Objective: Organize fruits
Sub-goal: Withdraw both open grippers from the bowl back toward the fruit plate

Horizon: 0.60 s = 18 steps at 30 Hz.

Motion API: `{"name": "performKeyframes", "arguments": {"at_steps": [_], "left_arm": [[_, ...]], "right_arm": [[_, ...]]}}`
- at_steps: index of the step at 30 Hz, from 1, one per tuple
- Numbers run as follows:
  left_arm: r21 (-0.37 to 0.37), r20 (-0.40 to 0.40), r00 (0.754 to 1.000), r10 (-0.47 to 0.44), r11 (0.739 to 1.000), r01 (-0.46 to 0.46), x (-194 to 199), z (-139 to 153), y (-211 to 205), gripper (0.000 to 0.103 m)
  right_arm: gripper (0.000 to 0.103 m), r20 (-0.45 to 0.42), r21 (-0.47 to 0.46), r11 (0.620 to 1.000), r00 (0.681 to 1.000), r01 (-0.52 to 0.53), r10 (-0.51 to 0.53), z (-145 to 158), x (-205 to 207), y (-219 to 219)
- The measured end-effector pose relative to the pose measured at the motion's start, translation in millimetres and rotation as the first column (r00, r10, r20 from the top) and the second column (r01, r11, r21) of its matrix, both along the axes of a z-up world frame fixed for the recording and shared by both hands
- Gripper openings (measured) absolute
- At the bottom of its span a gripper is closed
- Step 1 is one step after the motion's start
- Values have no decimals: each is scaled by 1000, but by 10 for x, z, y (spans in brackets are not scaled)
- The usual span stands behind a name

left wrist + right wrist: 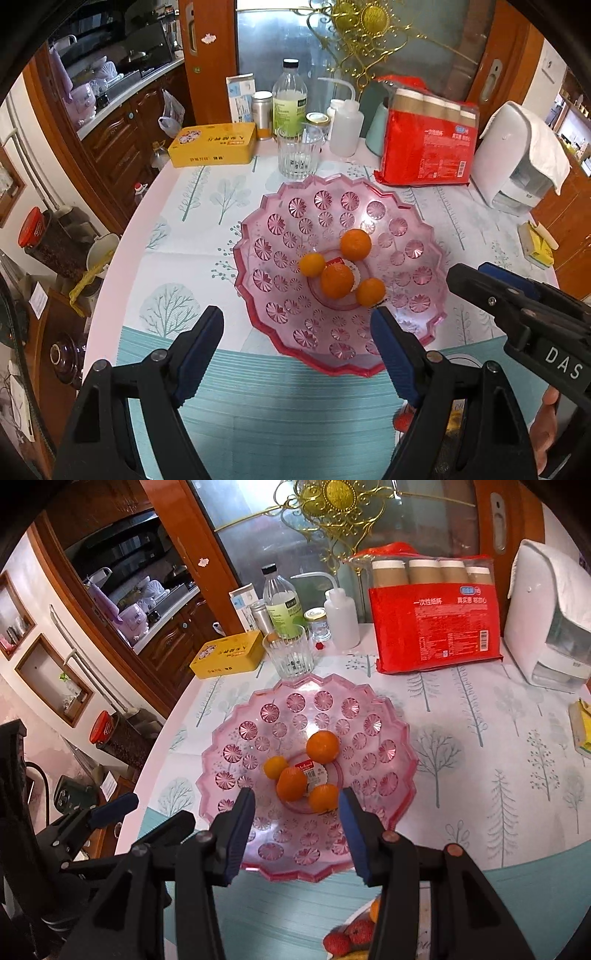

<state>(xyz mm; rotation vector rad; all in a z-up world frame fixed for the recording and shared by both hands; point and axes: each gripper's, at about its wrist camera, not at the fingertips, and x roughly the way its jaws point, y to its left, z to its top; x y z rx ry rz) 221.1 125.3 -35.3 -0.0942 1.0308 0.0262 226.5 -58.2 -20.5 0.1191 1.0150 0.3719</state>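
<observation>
Landmark: pink faceted plastic fruit bowl (pixel 391 760), at the centre of the tree-patterned tablecloth surface (pixel 480 775).

- White countertop appliance (pixel 546 627) draped with a cloth: well right of the bowl and behind it.
- Red pack of paper cups (pixel 436 627): behind the bowl, to its right, standing on edge.
- Yellow rectangular tin (pixel 229 655): behind the bowl, to its left.
- Clear ribbed drinking glass (pixel 290 653): just behind the bowl's far rim, the nearest obstacle.
- Green-labelled bottle (pixel 282 602) and white squeeze bottle (pixel 341 616): behind the glass.
- Left gripper (pixel 297 323): above the bowl's near rim, fingers spread wide, empty.
- Right gripper (pixel 297 805): above the bowl's near side, fingers parted, pinching nothing.
- Plate of mixed fruit (pixel 354 938): nearer than the bowl, mostly hidden under the right gripper; red, bumpy-skinned pieces show.
- Four small oranges (pixel 291 782): in the bowl's centre, clustered around a paper label.

Risks, as judged: the round oranges could roll if another fruit drops onto them; both grippers work close together over the bowl and could knock each other; a reach past the far rim could tip the glass. Remaining fruit appears still on the plate.
</observation>
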Motion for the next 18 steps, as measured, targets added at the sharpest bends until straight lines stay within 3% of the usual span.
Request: {"name": "performKeyframes", "arguments": {"at_steps": [18], "left_arm": [[-16,106,994,-25,1000,27,-567,485,-82,83]], "right_arm": [[48,79,1,999,996,39,-39,420,-578,-224]]}}
